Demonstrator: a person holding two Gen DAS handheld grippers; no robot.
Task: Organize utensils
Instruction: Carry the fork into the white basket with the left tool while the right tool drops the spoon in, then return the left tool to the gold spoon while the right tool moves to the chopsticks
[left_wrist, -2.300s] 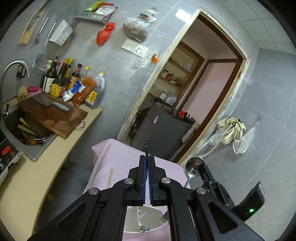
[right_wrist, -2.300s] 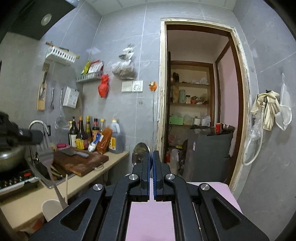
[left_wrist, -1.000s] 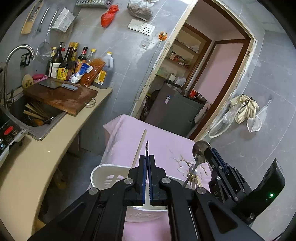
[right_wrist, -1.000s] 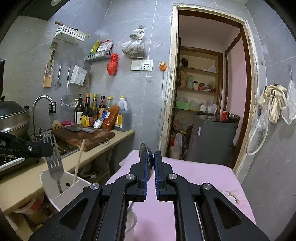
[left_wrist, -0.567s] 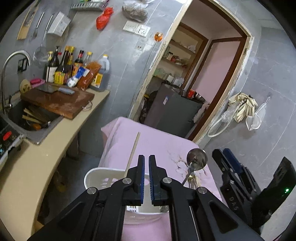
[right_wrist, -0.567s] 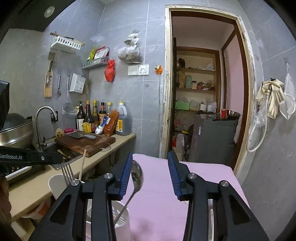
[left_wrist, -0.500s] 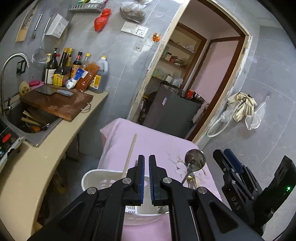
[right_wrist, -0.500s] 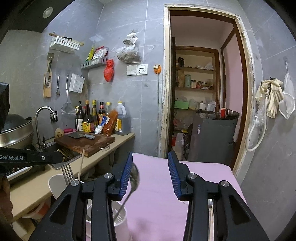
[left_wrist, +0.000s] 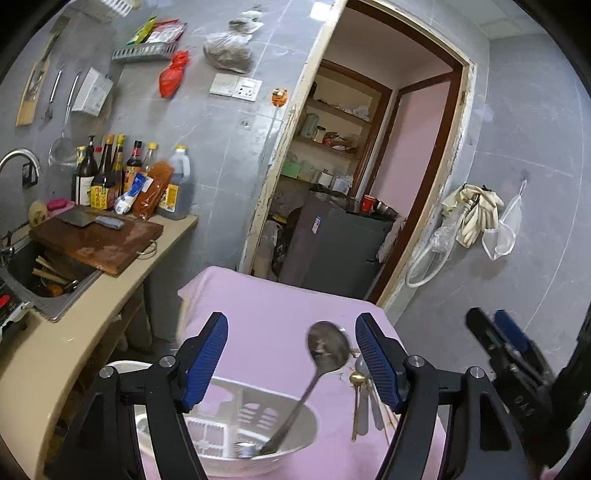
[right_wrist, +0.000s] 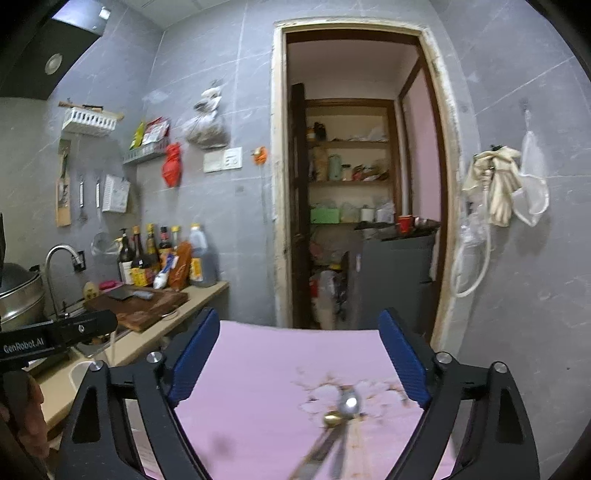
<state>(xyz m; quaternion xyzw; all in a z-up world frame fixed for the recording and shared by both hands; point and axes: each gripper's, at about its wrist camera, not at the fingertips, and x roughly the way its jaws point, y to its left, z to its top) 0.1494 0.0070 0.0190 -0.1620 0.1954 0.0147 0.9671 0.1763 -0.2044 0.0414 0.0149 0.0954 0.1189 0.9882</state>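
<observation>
A white slotted utensil holder (left_wrist: 236, 432) stands on the pink tablecloth (left_wrist: 266, 317) below my left gripper (left_wrist: 291, 354), which is open and empty above it. A large steel spoon (left_wrist: 325, 347) leans in the holder, bowl up, beside a fork (left_wrist: 242, 448). Several loose utensils (left_wrist: 364, 398) lie on the cloth to the holder's right. My right gripper (right_wrist: 299, 358) is open and empty above those utensils (right_wrist: 345, 408); it also shows in the left wrist view (left_wrist: 506, 347). The holder's rim (right_wrist: 79, 369) shows at lower left in the right wrist view.
A beige counter (left_wrist: 74, 332) runs along the left with a sink (left_wrist: 40, 273), a wooden cutting board with a cleaver (left_wrist: 96, 236) and sauce bottles (left_wrist: 129, 181). A doorway (right_wrist: 362, 206) and a dark cabinet (left_wrist: 332, 251) lie behind the table. Gloves hang on the right wall (right_wrist: 498, 188).
Both grippers have opened wide. The fork left my left gripper and the spoon left my right gripper; both now stand in the holder. My right gripper has moved right, over the loose utensils.
</observation>
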